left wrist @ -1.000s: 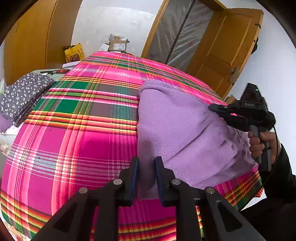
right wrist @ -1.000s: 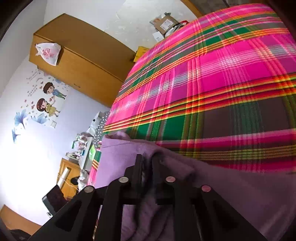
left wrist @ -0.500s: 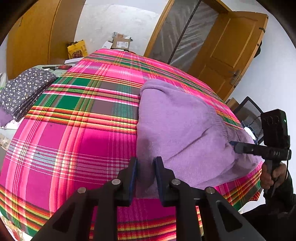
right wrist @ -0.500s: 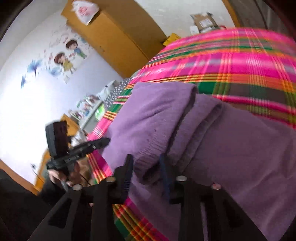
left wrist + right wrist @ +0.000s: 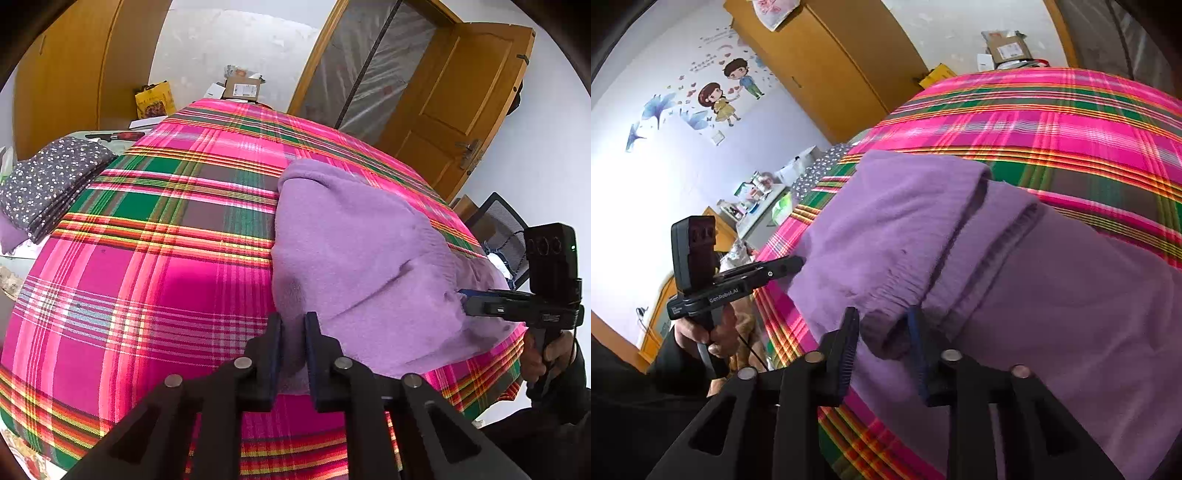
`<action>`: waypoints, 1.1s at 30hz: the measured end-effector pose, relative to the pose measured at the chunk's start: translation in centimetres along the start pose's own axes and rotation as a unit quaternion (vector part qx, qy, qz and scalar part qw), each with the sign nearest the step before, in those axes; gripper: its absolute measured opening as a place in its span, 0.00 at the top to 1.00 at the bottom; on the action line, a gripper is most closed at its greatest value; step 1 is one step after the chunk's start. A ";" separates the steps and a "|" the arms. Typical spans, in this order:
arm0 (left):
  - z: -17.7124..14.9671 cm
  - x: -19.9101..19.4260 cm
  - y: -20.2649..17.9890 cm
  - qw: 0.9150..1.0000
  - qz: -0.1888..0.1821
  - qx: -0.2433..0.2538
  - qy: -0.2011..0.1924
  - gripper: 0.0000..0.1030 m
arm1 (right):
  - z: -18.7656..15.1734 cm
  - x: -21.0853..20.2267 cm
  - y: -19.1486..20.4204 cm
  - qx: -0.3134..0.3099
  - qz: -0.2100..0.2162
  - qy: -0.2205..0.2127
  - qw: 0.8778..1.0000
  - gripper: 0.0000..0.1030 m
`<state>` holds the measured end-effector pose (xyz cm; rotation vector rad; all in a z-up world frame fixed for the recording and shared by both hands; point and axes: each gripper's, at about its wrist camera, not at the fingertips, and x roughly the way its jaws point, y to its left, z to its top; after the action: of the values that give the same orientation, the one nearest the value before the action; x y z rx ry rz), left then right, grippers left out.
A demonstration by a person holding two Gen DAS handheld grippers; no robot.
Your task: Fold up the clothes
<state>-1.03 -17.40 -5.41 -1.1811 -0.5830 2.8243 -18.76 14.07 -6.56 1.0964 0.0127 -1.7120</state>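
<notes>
Pinching the purple garment (image 5: 354,258) at both ends, we have it spread across the right half of the plaid bed cover (image 5: 155,266). Our left tongs (image 5: 293,332), low in the centre of the left view, have just been closing and now clamp its near corner. Our right tongs (image 5: 882,336) have been closing too, and a thick fold of the gathered waistband sits squeezed between them. A folded dotted cloth (image 5: 48,184) lies at the left edge.
</notes>
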 end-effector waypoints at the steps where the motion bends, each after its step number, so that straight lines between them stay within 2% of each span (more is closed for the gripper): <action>1: 0.0 -0.3 0.1 1.000 -0.006 0.000 -0.002 0.90 | -0.1 -0.2 0.0 -0.002 0.003 -0.002 1.000 0.92; 5: -0.4 -1.2 0.6 1.000 -0.028 0.003 -0.005 0.90 | -0.9 -1.2 -0.5 -0.005 0.009 -0.003 1.000 0.95; 7: -0.6 -0.6 0.9 1.000 -0.028 0.002 0.004 0.90 | -1.3 -0.9 -1.5 0.011 0.001 0.007 1.000 0.96; 9: -0.5 -0.3 1.1 1.000 -0.029 -0.002 0.008 0.90 | -1.3 -0.9 -2.3 0.034 0.010 0.006 0.999 0.96; 14: 0.2 -2.1 1.0 1.000 -0.018 0.013 -0.016 0.89 | 0.1 -2.6 -0.6 -0.012 -0.029 -0.034 0.999 0.81; 16: 0.7 -2.6 1.0 0.999 -0.010 0.009 -0.029 0.89 | 1.1 -2.5 0.6 -0.037 -0.051 -0.060 0.996 0.68; 17: 1.0 -2.7 0.8 0.999 -0.014 0.006 -0.034 0.89 | 1.7 -2.2 1.2 -0.051 -0.061 -0.073 0.994 0.67; 20: 1.3 -2.2 -0.6 0.999 -0.034 0.019 -0.036 0.89 | 3.8 0.1 2.8 -0.080 -0.089 -0.076 0.990 0.67; 25: -0.1 0.6 -2.7 0.997 -0.056 0.055 0.016 0.89 | 7.8 4.2 2.6 -0.077 -0.102 -0.059 0.990 0.70; 26: -0.5 1.0 -2.8 0.996 -0.055 0.059 0.026 0.89 | 8.4 5.1 1.8 -0.070 -0.121 -0.046 0.989 0.72; 27: -0.7 1.0 -2.9 0.996 -0.056 0.063 0.027 0.89 | 8.7 5.7 0.8 -0.048 -0.135 -0.033 0.989 0.81; 28: -0.9 0.7 -3.0 0.996 -0.058 0.068 0.025 0.89 | 9.0 6.2 -0.4 -0.021 -0.144 -0.020 0.989 0.87; 30: -0.7 -0.1 -2.6 0.996 -0.055 0.066 0.017 0.89 | 9.3 5.7 -1.0 -0.003 -0.130 -0.025 0.991 0.85; 33: 0.4 -1.1 -1.4 0.998 -0.036 0.046 -0.010 0.89 | 10.5 4.8 0.9 -0.041 -0.115 -0.037 0.992 0.78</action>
<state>-0.69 -16.37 -3.94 -1.0953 -0.4810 2.7732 -25.04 4.88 -3.21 0.9994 0.1676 -1.9402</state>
